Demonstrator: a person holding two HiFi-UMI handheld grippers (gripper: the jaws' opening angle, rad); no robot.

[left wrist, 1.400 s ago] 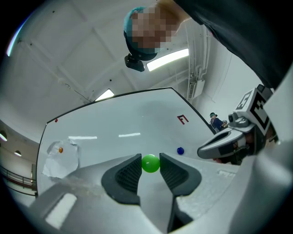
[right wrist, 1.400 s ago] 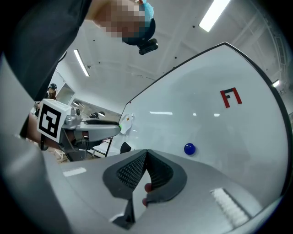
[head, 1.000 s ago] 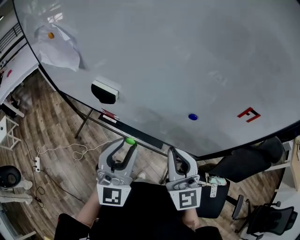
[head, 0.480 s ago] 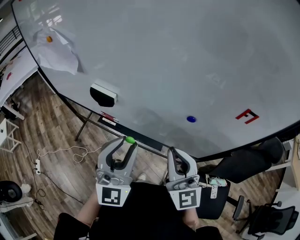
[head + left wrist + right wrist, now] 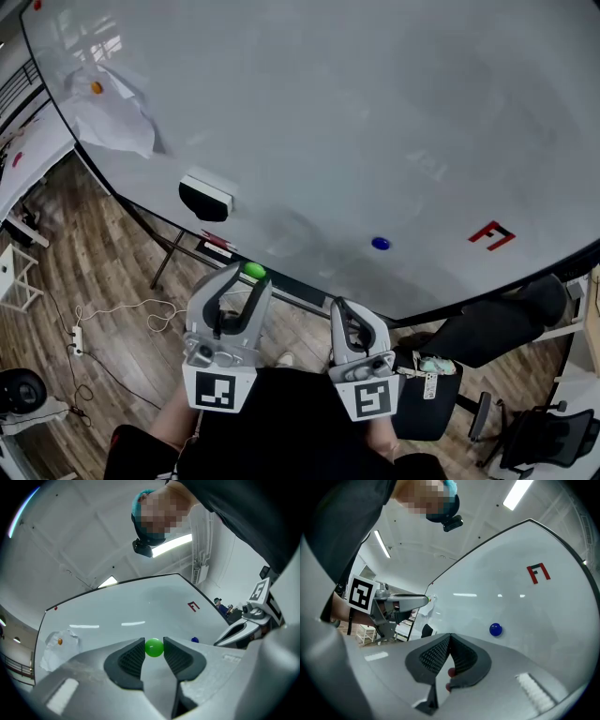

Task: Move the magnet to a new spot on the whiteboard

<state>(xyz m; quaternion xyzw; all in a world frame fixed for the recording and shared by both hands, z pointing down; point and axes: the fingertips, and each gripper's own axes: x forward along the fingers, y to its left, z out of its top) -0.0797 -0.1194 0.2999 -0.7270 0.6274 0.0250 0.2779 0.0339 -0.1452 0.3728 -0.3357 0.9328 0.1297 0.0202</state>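
A small green ball magnet (image 5: 253,271) sits between the fingertips of my left gripper (image 5: 250,277), whose pads press on it from both sides. In the left gripper view the green magnet (image 5: 154,647) is pinched at the tips of the left gripper (image 5: 154,649), with the whiteboard (image 5: 117,606) ahead. In the head view the magnet hangs in front of the lower edge of the whiteboard (image 5: 375,112). My right gripper (image 5: 344,306) is lower and to the right, shut with nothing in it. The right gripper (image 5: 450,639) points toward the board.
A blue magnet (image 5: 379,244) and a red F mark (image 5: 493,234) are on the board's lower right. A black-and-white eraser (image 5: 206,195) sticks at lower left. An orange magnet (image 5: 97,87) pins crumpled paper (image 5: 117,117) at upper left. Below: wooden floor, cables (image 5: 122,305), an office chair (image 5: 539,441).
My left gripper has risen with the green magnet, nearer the board's lower edge. The right gripper has stayed where it was.
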